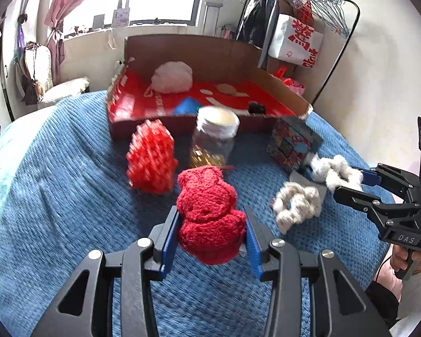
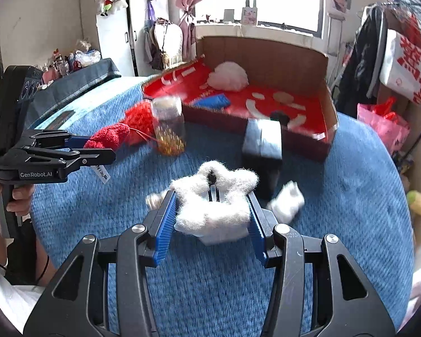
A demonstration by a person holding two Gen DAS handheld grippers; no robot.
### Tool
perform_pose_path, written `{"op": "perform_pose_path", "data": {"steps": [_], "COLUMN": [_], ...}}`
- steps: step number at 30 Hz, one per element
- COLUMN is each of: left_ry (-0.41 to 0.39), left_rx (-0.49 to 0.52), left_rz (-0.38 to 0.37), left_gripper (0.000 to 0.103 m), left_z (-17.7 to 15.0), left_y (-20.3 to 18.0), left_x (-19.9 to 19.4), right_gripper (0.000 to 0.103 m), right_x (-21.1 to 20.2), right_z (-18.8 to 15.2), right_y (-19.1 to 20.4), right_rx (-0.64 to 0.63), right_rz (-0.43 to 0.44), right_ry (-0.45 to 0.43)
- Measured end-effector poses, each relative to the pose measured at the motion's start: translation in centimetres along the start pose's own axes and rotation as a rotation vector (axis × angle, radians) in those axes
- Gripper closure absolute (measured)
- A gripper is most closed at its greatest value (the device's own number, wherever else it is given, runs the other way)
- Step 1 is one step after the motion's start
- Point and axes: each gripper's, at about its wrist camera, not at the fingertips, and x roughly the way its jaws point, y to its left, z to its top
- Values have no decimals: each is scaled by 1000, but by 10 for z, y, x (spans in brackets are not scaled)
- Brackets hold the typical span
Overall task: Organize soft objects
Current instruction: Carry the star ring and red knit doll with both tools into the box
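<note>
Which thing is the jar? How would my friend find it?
Find the big cardboard box with the red inside on the blue blanket. Just in front of its near wall stands the jar, next to a red knitted piece. It is the only clear, hard thing, with a pale lid.

A lidded jar (image 1: 214, 137) stands beside a patterned box (image 1: 291, 147) on the blue blanket (image 1: 70, 196).

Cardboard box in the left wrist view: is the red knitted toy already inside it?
No, the red knitted toy sits clamped in the left gripper, short of the cardboard box.
</note>
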Motion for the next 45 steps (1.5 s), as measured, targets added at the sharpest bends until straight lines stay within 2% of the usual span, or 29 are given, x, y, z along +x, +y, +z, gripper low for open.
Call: {"op": "perform_pose_path", "data": {"steps": [9,15,21,30,35,45], "left_ry": [-64,-74,-34,81,128,200], "left_rx": [13,32,69,152,188,264], "left_rz": [14,27,27,11,-5,-105], "left_gripper": [58,58,58,58,58,58], "left_z": [37,60,83,109,123,155], "left_y": [16,24,34,43,45,22], "left_x": [-16,-10,7,48,65,102], "right_gripper": [57,57,57,57,57,57], "right_x": [6,22,47,90,108,130], "right_z": [42,66,84,107,117,134], "right_y": [0,-2,-7,-12,-22,-55], "right_rx": [-37,-71,-117,-228,-232,-183], "right_rz": [3,-4,-10,-16,21,99], "right_ry": [-47,-42,5,116,167,225]}}
